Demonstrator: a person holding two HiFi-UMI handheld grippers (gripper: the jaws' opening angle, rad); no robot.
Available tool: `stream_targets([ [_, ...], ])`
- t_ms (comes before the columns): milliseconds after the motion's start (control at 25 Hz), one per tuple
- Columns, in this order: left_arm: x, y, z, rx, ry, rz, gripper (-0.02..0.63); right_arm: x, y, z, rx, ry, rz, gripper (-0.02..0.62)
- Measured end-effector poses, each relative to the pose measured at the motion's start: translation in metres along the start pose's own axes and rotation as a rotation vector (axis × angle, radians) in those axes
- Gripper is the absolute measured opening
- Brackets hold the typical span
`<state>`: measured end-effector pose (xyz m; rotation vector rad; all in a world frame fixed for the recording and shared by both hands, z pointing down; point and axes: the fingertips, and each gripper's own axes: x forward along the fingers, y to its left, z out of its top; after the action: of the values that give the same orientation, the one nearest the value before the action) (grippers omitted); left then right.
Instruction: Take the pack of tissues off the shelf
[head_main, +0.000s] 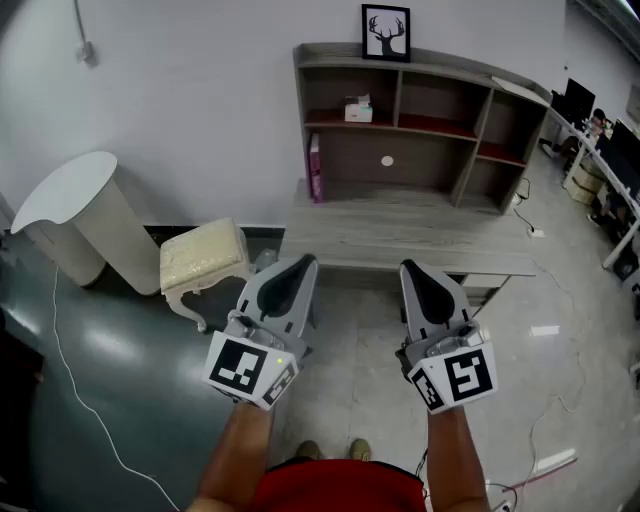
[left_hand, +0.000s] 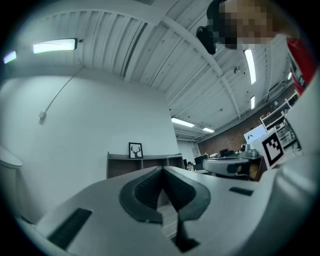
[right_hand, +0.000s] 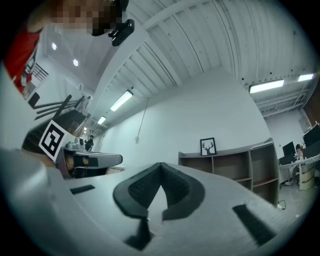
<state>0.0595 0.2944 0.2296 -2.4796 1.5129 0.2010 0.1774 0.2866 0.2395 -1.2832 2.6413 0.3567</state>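
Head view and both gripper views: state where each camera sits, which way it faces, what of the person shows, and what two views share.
Head view: on the head, looking steeply down at floor and shelf with the pack of tissues; forearms, left gripper, right gripper show.
Left gripper view: on that gripper, along its shut fingers, up toward wall and ceiling; red shirt shows.
Right gripper view: same, along its own shut fingers; red shirt shows.
Shared: both gripper views show the deer picture atop the shelf.
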Motion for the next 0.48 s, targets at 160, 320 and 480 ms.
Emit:
stream_targets([
  [160,0.004,-0.005,0.000,0.006,0.000,0.007,0.008,-0.001,-0.005,0.000,-0.002,-0.003,0.008,0.004],
  [320,0.009,-0.009,0.002,0.015,-0.003,0.016,0.007,-0.002,-0.013,0.002,0.040,-0.030,0.022,0.005],
  [480,0.017,-0.012,0.001,0.016,-0.002,0.035,0.008,-0.001,-0.025,0.003,0.060,-0.039,0.032,0.005],
])
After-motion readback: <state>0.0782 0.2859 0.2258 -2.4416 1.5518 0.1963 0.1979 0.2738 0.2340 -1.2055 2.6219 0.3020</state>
